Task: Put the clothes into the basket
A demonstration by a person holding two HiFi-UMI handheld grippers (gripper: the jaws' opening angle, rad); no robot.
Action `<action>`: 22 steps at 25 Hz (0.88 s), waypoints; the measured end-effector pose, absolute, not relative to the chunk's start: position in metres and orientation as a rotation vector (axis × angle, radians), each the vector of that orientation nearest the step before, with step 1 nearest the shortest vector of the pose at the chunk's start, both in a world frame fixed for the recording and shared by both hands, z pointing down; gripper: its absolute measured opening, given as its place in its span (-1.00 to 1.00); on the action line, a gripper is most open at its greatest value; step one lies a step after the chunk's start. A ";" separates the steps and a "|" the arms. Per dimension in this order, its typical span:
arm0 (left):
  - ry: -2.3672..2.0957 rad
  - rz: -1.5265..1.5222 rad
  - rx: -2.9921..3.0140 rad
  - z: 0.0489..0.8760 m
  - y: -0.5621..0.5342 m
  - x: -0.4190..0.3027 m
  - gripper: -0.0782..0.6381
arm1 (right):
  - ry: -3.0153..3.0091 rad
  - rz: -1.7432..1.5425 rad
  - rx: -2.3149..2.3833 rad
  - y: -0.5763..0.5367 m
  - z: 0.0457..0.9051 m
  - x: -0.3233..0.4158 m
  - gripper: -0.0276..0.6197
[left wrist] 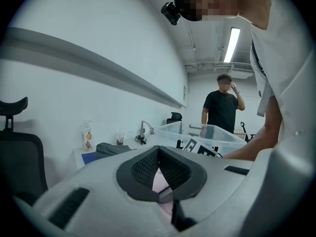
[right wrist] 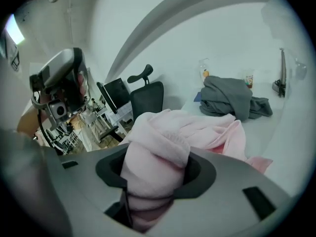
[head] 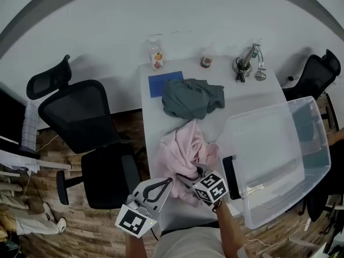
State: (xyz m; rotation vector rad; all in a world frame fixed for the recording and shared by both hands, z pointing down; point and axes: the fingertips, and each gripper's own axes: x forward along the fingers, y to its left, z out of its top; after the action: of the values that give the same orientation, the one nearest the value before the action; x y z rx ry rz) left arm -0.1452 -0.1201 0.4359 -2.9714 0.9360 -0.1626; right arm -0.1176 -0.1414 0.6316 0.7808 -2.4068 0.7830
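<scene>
Two clenched tools, left gripper [left wrist: 157, 151] and right gripper [right wrist: 155, 169], hold the pink garment [head: 180, 152] just left of the clear plastic bin [head: 269, 138], the right gripper nearer it.

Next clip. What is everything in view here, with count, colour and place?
table: one, white, against wall
pink garment: one, table's near edge
grey garment: one, behind the pink one
mat: one, blue, partly under grey garment
bottle: one, clear, table's back edge
cup: one, back edge
metal fixture: one, silver, back edge
basket: one, clear plastic, table's right side
office chairs: two, black, left and right of table
bystander: one, dark shirt, beyond basket
left gripper: one, grey, fingers shut on pink garment
right gripper: one, grey, fingers shut on pink garment
</scene>
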 end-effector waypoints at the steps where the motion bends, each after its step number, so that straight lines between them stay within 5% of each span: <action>1: 0.947 -0.167 -2.976 0.435 -0.119 -0.147 -0.76 | -2.432 0.782 0.792 -0.141 0.622 -0.118 -0.26; 22: 0.950 -0.242 -2.943 0.364 -0.091 -0.137 -0.76 | -2.762 0.451 0.966 -0.124 0.427 -0.091 -0.26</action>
State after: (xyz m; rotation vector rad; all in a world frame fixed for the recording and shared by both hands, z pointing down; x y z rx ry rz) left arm -0.1367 -0.0907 0.3642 -2.9431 0.9500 -0.2416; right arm -0.0907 -0.1237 0.4268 0.9659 -2.7622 0.4508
